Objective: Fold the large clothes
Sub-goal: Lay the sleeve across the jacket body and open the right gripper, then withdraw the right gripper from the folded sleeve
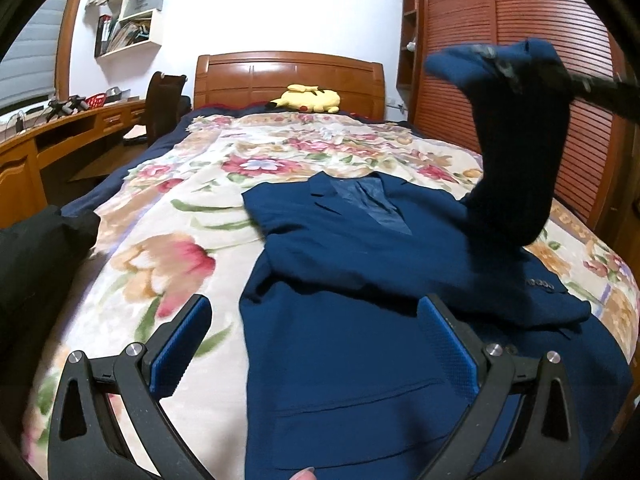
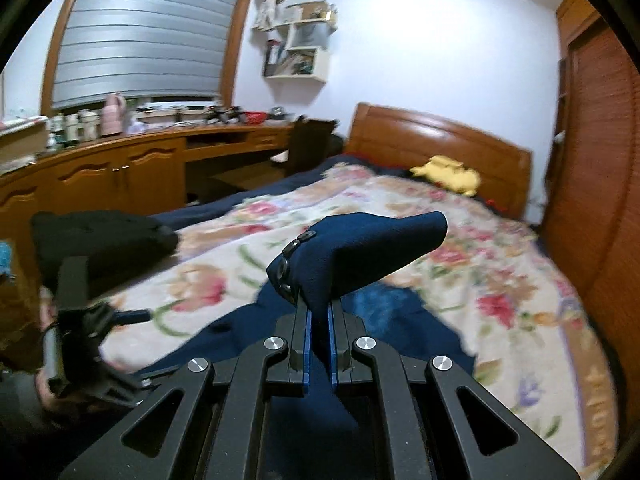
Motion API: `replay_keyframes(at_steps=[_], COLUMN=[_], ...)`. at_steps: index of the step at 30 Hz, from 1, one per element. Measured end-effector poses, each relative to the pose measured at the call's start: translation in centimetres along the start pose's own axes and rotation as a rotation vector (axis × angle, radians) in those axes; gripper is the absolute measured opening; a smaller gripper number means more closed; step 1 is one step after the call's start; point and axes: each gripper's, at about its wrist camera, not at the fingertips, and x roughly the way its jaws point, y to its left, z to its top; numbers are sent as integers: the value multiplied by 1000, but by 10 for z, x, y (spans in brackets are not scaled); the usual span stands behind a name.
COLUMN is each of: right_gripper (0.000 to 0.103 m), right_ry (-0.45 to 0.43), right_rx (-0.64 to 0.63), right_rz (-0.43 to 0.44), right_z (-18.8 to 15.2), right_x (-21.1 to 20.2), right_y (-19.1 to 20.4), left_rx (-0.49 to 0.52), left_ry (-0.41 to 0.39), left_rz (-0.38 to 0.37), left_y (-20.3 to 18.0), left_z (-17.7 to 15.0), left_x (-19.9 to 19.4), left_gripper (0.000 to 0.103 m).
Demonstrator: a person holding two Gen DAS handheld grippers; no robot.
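Observation:
A navy blue suit jacket lies front up on the floral bedspread, collar toward the headboard. One sleeve is folded across its chest, its cuff buttons at the right. My left gripper is open and empty, low over the jacket's lower left part. My right gripper is shut on the other sleeve's cuff and holds it high above the bed. In the left wrist view that raised sleeve hangs from the right gripper at the upper right.
A yellow plush toy lies by the wooden headboard. A dark garment sits at the bed's left edge. A wooden desk and chair stand left of the bed; louvred wardrobe doors stand right.

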Motion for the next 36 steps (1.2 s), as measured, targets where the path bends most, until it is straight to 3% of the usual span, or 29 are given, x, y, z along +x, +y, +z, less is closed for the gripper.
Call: replay_keyframes(at_steps=[10,19,22,25,26,27,36], right_gripper=[6,7,12,34,47,51,52], right_ry=[143,280,280,273,276,276,272], right_rx=[67,42,67,93,93,85,21], right_rz=[43,53,72,70,58,55,-71], right_z=[-53,-81,-75,-81,-84,-85,-116], right_x=[39,45,40,29,27,23,2], right_y=[-39,-37,-32,-25,-20,-18,-9], left_rx=[-23,-12,-8,-4,-2,-1,25], left_ry=[7,7,2,0,-1,-1,-8], left_rz=[-6,0,-3,-8,-8,-8,-13], left_y=[8,5,1,-2,-2,-2,-15], left_z=[0,1,1,1,1,1,-1], left_x=[3,3,4,3,3,2,-1], left_gripper=[103,103,103,103,103,103,103])
